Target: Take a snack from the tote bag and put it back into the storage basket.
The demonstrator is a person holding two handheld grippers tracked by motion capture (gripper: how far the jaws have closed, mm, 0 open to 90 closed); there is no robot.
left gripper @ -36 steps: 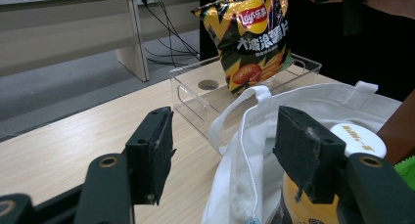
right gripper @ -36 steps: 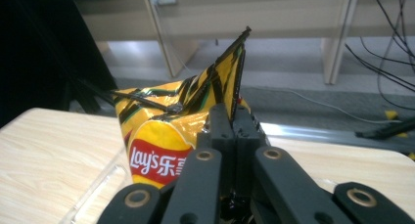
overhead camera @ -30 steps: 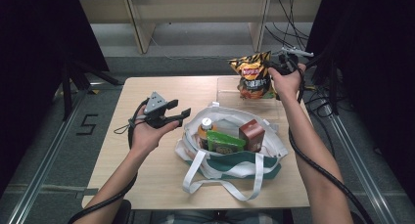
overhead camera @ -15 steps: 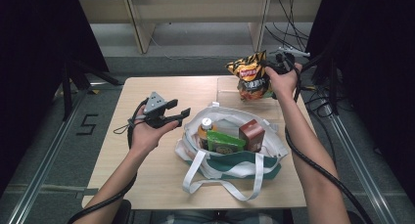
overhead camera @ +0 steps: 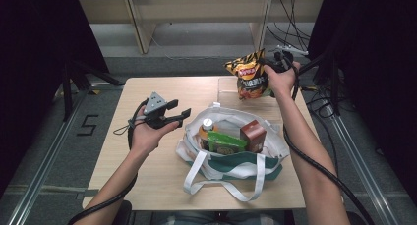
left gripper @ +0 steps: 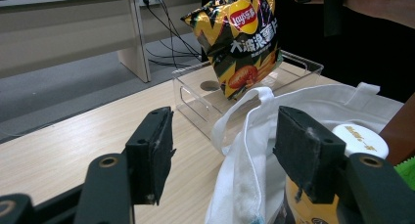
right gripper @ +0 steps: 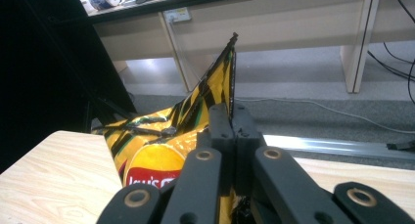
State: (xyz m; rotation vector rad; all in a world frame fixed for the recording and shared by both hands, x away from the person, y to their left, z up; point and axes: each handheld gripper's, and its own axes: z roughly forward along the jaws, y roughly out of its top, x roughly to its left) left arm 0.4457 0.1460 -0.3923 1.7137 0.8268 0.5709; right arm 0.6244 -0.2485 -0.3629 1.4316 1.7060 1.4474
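Two claws | right claw [right gripper: 234, 117] pinching chip bag [overhead camera: 248, 75] | left claw [left gripper: 227, 153] spread

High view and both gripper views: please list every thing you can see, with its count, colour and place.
chip bag: one, yellow and black, held up above the clear box
clear box: one, transparent, far right part of the table
tote bag: one, white with green, open at the middle of the table
bottle: one, white cap, inside the tote bag
green packet: one, inside the tote bag
brown carton: one, inside the tote bag
table: one, light wood
left gripper: black, jaws open, beside the tote bag
right gripper: black, jaws shut on the chip bag
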